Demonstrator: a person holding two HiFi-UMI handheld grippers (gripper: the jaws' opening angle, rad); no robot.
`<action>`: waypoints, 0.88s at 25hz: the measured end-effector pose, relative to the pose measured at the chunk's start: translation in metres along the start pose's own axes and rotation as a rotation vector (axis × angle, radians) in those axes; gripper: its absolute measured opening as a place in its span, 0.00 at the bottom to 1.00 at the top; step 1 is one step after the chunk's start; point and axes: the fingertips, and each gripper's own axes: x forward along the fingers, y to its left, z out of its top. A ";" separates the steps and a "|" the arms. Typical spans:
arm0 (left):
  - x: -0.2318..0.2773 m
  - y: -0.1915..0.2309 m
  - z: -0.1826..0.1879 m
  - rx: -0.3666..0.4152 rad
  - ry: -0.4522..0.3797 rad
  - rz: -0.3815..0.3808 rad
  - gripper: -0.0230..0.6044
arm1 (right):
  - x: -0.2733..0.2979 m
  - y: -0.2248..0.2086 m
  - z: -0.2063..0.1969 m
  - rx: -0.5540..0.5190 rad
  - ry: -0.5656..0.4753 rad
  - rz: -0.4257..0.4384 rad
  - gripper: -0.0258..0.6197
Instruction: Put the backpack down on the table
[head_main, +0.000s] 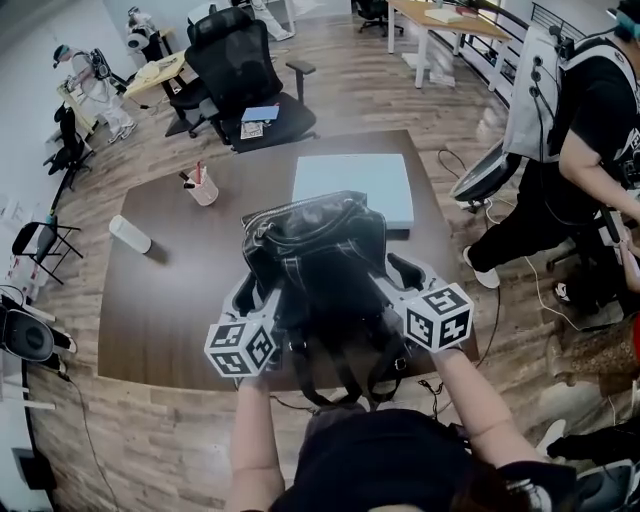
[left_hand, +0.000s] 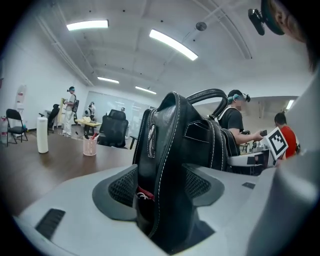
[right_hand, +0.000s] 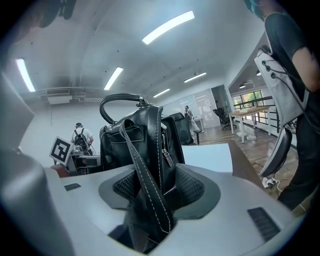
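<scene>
quick headcount. one black backpack (head_main: 320, 250), one brown table (head_main: 160, 300). two grippers: left gripper (left_hand: 162, 180) and right gripper (right_hand: 159, 185). one marker cube on each, so two: left cube (head_main: 240, 347), right cube (head_main: 440, 316). other stuff on the table: one pale flat box (head_main: 355, 180), one white cylinder (head_main: 130, 234) on its side, one pink cup (head_main: 203, 188) with a few pens in it, too small to count. chairs: one big black office chair (head_main: 245, 60), one folding chair (head_main: 40, 240). people besides whoever's holding the grippers: one bystander (head_main: 590, 110) on the right, one person in white (head_main: 85, 80) far back left. might be more back there, can't tell.
</scene>
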 end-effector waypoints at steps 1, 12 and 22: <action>-0.005 -0.001 0.000 0.000 -0.005 0.005 0.47 | -0.005 0.003 -0.002 0.001 -0.003 0.007 0.37; -0.050 -0.048 -0.014 -0.016 -0.037 -0.002 0.46 | -0.058 0.018 -0.018 0.009 -0.024 0.036 0.33; -0.092 -0.090 -0.024 -0.058 -0.104 -0.015 0.29 | -0.089 0.026 -0.024 0.030 -0.061 0.039 0.25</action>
